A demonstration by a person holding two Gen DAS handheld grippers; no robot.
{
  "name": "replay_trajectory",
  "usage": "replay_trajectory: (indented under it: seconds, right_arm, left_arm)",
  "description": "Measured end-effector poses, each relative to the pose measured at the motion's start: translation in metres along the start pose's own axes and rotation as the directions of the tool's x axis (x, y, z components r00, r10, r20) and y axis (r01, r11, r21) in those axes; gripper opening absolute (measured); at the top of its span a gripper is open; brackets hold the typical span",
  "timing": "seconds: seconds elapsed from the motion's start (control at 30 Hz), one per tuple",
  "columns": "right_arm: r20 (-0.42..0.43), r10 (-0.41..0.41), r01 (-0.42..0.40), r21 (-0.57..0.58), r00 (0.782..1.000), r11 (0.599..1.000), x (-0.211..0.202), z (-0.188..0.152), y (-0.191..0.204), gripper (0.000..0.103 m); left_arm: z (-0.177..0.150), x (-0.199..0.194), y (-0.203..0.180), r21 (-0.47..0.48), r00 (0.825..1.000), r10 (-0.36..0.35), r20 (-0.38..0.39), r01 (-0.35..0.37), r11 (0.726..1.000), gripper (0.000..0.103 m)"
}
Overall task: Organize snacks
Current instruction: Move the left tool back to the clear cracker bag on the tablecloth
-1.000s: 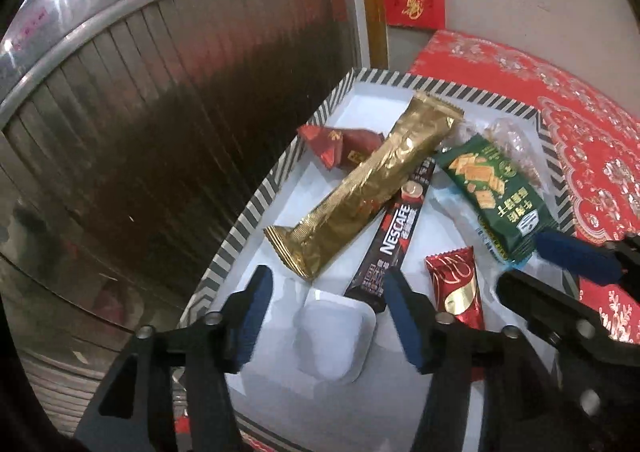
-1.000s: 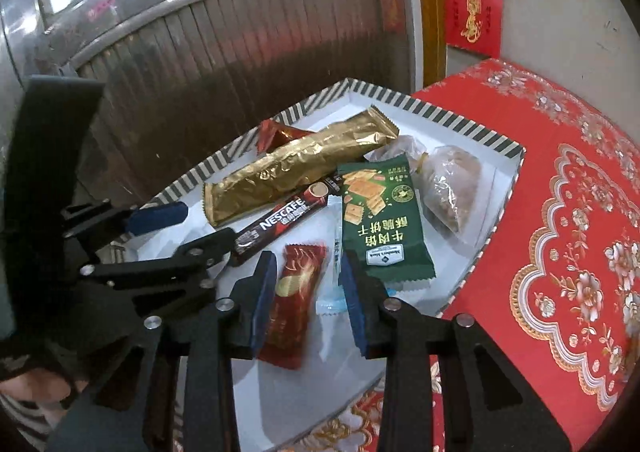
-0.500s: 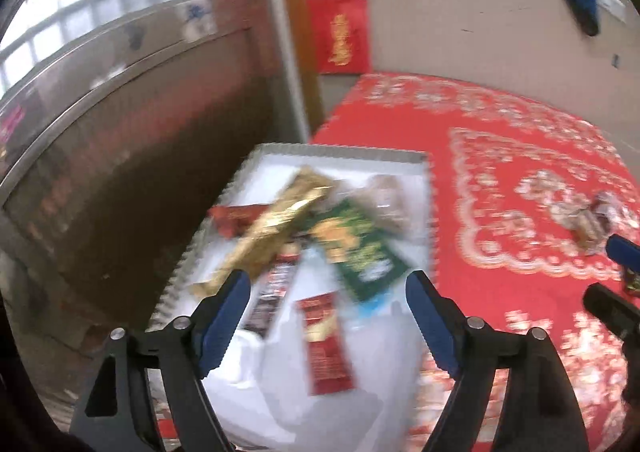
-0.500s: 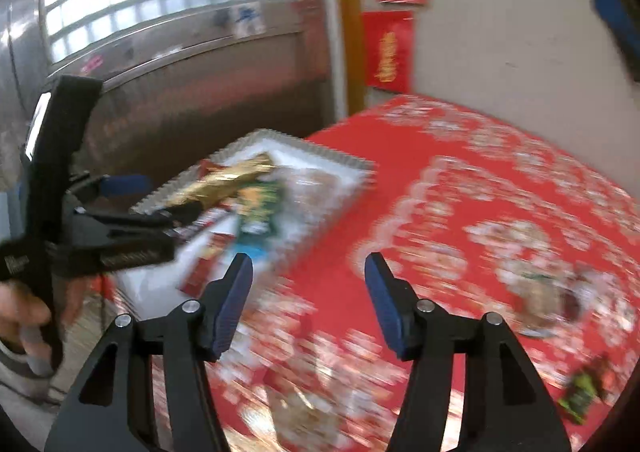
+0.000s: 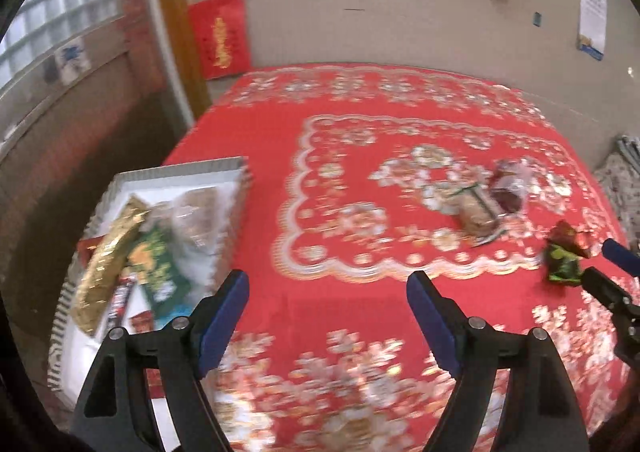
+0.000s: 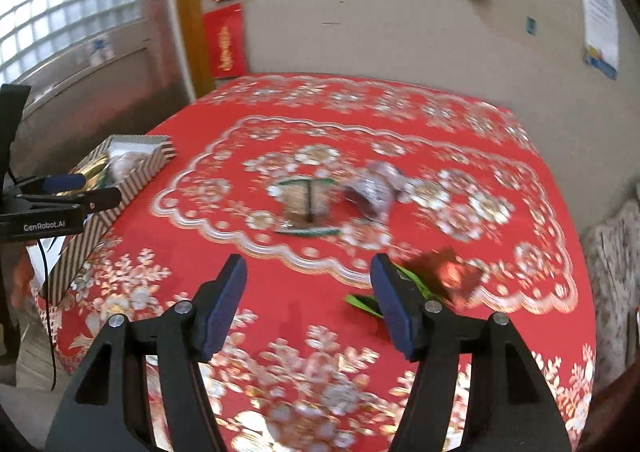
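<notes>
Hovering over tablecloth (image 6: 280, 292), L tongs (image 5: 327, 304) & R tongs (image 6: 308, 292) both apart, nothing held, tray (image 5: 236, 212) at left.

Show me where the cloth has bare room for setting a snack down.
Bare cloth lies between the striped tray and the clear biscuit packet, ahead of the left tool. The tray is crowded; loose packets cluster near the right tool.

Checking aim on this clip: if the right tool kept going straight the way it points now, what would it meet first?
Probably bare red tablecloth. The right tool is open and empty. Beyond the gap, roughly in line, lies the clear biscuit pack; the red-and-green wrapper sits off by its right finger. Depth is unclear.
</notes>
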State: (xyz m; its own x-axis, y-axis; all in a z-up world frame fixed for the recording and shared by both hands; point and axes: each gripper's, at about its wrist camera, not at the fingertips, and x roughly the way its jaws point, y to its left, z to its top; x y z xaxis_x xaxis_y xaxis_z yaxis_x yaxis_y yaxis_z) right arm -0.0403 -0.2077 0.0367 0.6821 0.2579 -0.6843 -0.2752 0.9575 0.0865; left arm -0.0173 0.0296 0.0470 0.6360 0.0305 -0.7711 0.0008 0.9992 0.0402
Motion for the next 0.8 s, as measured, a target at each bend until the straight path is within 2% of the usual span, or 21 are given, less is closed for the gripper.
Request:
replay_trajectory:
  seconds: [0.1,0.37,0.43,0.53,0.63,0.8]
  right_arm:
    - [-0.004,-0.023,0.023,0.027,1.0,0.999,-0.001,-0.003,-0.014,0.064]
    - [-0.021,0.002,0.0,0.079,1.0,0.997,0.0,-0.001,-0.034,0.067]
    - [-0.034,-0.002,0.004,0.067,0.999,0.998,0.002,0.0,-0.035,0.072]
    - [-0.037,-0.022,0.024,0.056,0.999,0.998,0.001,-0.001,-0.04,0.072]
    - [-0.025,-0.007,0.009,0.094,1.0,0.996,-0.002,-0.003,-0.049,0.072]
    - [-0.028,0.005,-0.001,0.145,1.0,0.989,0.001,-0.007,-0.063,0.072]
  left_arm:
    - [0.006,0.011,-0.023,0.032,1.0,-0.011,-0.025,0.012,0.999,0.083]
    - [0.022,0.035,-0.061,0.04,0.993,-0.074,-0.097,0.078,0.996,0.083]
    - [0.028,0.041,-0.069,0.033,0.992,-0.076,-0.103,0.08,0.996,0.083]
    - [0.037,0.053,-0.08,0.023,0.99,-0.074,-0.118,0.077,0.997,0.083]
    - [0.045,0.07,-0.089,0.001,0.985,-0.08,-0.152,0.081,0.997,0.083]
    - [0.057,0.092,-0.104,-0.078,0.969,-0.145,-0.199,0.132,0.988,0.083]
